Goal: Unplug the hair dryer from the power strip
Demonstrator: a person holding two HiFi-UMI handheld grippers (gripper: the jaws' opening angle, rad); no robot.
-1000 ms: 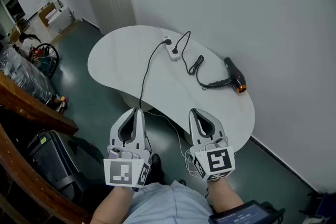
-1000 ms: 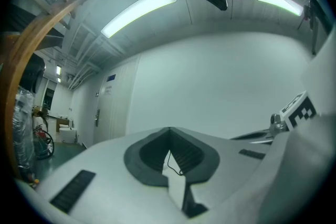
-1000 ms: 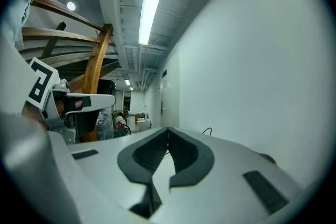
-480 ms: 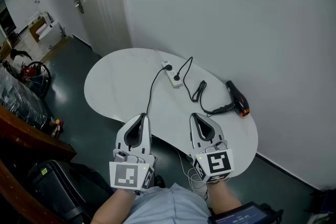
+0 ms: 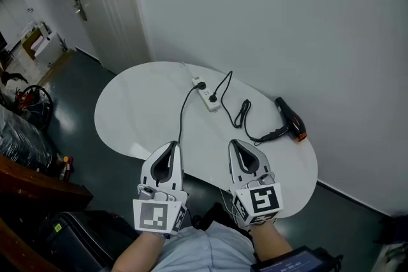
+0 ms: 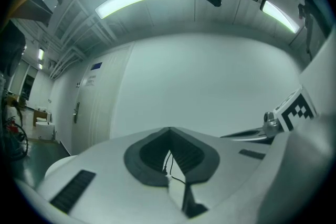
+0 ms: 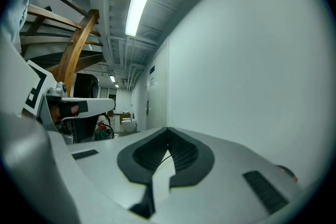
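Observation:
On the white kidney-shaped table (image 5: 140, 111) a white power strip (image 5: 205, 94) lies near the far edge. Two black plugs sit in it. The cord from one plug (image 5: 213, 99) loops across the table to the black hair dryer (image 5: 290, 118) with an orange nozzle at the right. The other cord (image 5: 181, 121) runs over the table's front edge. My left gripper (image 5: 173, 145) and right gripper (image 5: 233, 143) hover side by side at the front edge, well short of the strip. Both are shut and hold nothing. In the gripper views the left gripper (image 6: 169, 130) and right gripper (image 7: 168, 129) show jaw tips that meet.
A pale wall (image 5: 268, 16) stands close behind the table, with a white door (image 5: 95, 9) to its left. Dark floor surrounds the table. At the lower left are a wooden counter (image 5: 29, 183) and a black bag (image 5: 76, 236).
The head view and both grippers have moved forward toward the table, and more of the door and wall now shows. Both grippers have stayed shut. The things on the table have not moved.

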